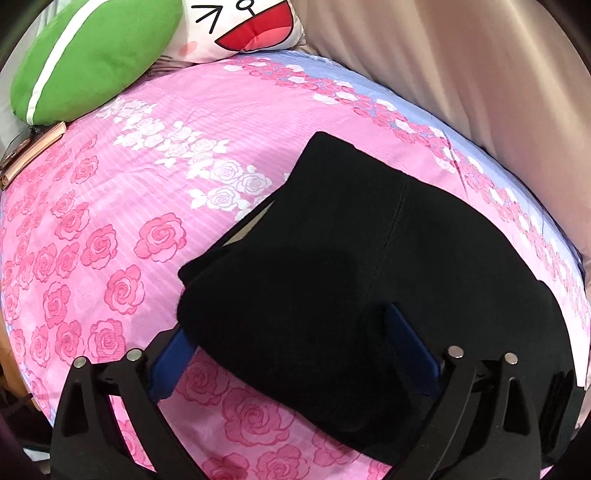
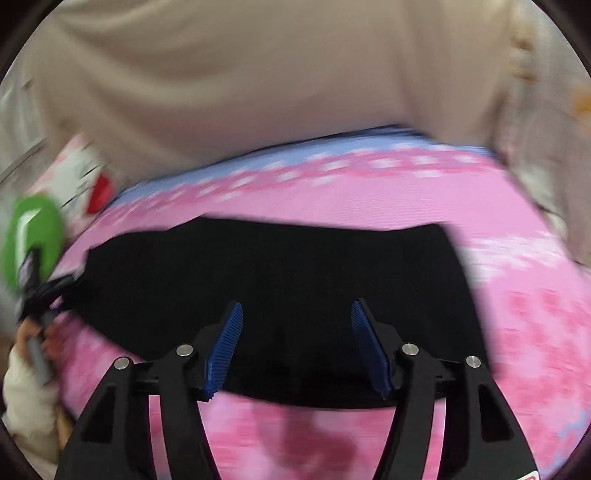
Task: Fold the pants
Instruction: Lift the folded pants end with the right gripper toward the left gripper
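The black pants (image 1: pixel 369 240) lie folded on the pink rose bedsheet (image 1: pixel 110 221). In the left wrist view my left gripper (image 1: pixel 291 332) is wide open, its blue pads (image 1: pixel 170 365) straddling a raised fold of the pants; the fabric drapes over the gap and hides the fingertips. In the blurred right wrist view the pants (image 2: pixel 277 266) form a wide black band across the bed. My right gripper (image 2: pixel 295 314) is open and empty just above their near edge, blue pads (image 2: pixel 225 347) apart.
A green pillow (image 1: pixel 92 55) and a white cartoon cushion (image 1: pixel 243 26) sit at the bed's head. A phone-like object (image 1: pixel 29 151) lies at the left edge. A beige curtain (image 1: pixel 480 74) hangs beyond the bed's far side. A hand (image 2: pixel 37 343) shows at left.
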{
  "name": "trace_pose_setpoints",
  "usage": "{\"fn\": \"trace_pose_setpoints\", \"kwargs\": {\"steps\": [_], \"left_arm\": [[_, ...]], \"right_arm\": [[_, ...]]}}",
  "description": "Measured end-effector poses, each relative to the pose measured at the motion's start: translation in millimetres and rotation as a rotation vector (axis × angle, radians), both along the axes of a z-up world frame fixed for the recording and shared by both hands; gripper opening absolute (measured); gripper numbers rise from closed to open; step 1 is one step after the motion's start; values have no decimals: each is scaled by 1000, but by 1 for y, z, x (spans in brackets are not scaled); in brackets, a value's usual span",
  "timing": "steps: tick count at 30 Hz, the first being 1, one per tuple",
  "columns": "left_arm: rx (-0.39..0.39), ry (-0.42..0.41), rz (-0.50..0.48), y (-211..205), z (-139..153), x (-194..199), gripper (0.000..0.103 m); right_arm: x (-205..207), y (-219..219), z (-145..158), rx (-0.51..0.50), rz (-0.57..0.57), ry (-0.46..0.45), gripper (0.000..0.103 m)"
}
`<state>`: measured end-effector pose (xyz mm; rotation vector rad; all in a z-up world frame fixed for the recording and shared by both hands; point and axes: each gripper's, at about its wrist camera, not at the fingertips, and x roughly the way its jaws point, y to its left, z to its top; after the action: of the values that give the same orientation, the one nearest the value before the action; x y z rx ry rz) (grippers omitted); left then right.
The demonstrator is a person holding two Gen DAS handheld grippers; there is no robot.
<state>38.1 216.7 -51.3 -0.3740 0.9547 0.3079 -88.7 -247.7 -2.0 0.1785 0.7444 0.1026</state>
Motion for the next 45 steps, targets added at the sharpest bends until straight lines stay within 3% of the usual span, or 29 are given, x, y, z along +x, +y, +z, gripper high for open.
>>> {"fn": "trace_pose_setpoints", "kwargs": {"steps": [2, 4, 5, 6, 7, 8, 9, 12, 15, 17, 19, 21, 23, 24, 27, 29, 33, 34, 36, 37, 38, 40, 44, 45], "left_arm": [[12, 2, 2, -1, -2, 3, 98], [23, 5, 0, -2, -2, 4, 98], [22, 5, -2, -2, -2, 4, 98], [19, 4, -6, -1, -2, 4, 98], [13, 1, -11, -1, -2, 4, 98], [9, -2, -16, 0, -2, 5, 97], [10, -3, -19, 0, -1, 5, 94], [-7, -19, -12, 3, 1, 4, 92], [-12, -21, -13, 3, 1, 3, 92], [-3, -21, -17, 2, 1, 3, 91], [12, -25, -10, 2, 3, 0, 81], [10, -54, -28, 3, 10, -5, 51], [5, -72, -68, 0, 19, -4, 33], [2, -78, -83, -3, 22, -3, 29], [9, -117, -152, -26, 42, -1, 18], [-39, -182, -224, -51, 69, -8, 17], [-39, -286, -437, -132, 114, -28, 19], [-23, -269, -509, -163, 113, -31, 25], [-22, -208, -654, -212, 95, -33, 48], [-31, -135, -728, -236, 76, -33, 63], [-19, -75, -752, -251, 61, -35, 64], [15, -37, -760, -261, 45, -45, 65], [61, -98, -700, -225, 61, -64, 88], [79, -123, -663, -211, 69, -68, 89]], "right_arm": [[17, 45, -18, -30, 124, 33, 60], [32, 72, -35, -103, 162, 56, 59], [41, 79, -43, -131, 168, 76, 48], [46, 81, -50, -159, 140, 88, 27], [51, 82, -52, -175, 108, 87, 24], [57, 77, -49, -131, 104, 90, 12], [63, 72, -45, -87, 87, 97, 12], [70, 81, -26, -80, 80, 59, 12], [77, 97, -20, -46, 135, 47, 12], [94, 113, -46, -70, 183, 131, 17], [87, 119, -50, -91, 184, 89, 29], [78, 117, -39, -44, 199, 76, 52], [64, 102, -24, -25, 156, 15, 63], [59, 96, -18, -29, 132, -2, 70], [42, 59, -7, -30, 15, -33, 72], [34, 34, -7, -3, -57, -30, 72], [24, -1, -7, 90, -131, -43, 73], [24, -5, -9, 93, -142, -43, 73], [27, -11, -16, 89, -160, -27, 73], [28, -13, -19, 95, -163, -12, 74], [29, -18, -24, 112, -158, 4, 75], [27, -24, -29, 129, -155, 27, 75], [23, -19, -27, 140, -101, 32, 75], [24, -15, -25, 147, -81, 28, 75]]}}
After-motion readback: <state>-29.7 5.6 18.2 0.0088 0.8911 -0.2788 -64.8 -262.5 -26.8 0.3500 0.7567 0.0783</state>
